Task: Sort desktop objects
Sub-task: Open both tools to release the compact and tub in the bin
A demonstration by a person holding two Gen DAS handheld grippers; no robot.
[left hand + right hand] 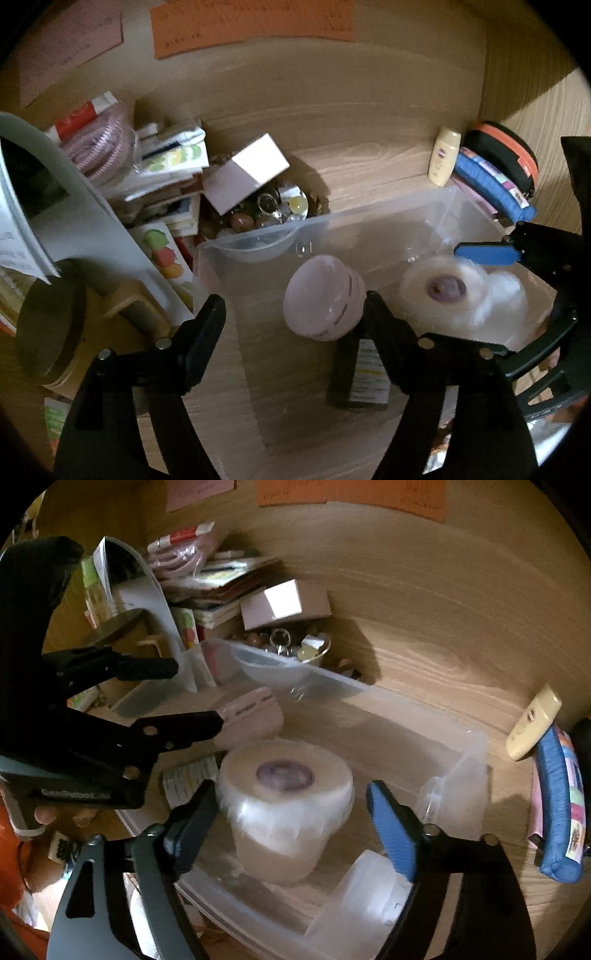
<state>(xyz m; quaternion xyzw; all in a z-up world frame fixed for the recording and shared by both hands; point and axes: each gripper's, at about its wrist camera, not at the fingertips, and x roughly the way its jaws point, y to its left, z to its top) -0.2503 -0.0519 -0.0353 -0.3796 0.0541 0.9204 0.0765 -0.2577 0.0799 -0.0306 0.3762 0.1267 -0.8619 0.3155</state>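
Observation:
A clear plastic bin (369,218) (476,749) stands on the wooden desk. My left gripper (295,310) is open over the bin, with a pink round jar (323,297) (253,716) beside its right finger, blurred, not clamped. A dark labelled bottle (364,373) lies on the bin floor below. My right gripper (291,805) is open, its fingers on either side of a white tape roll (286,790) (443,288) that stands inside the bin. A small translucent container (365,890) lies near the right finger.
A bowl of small trinkets (273,214) and a pink box (245,173) sit behind the bin. Books and packets (166,173) pile at the left. A cream bottle (443,155) (532,723) and a blue pouch (491,184) (557,805) lie at the right.

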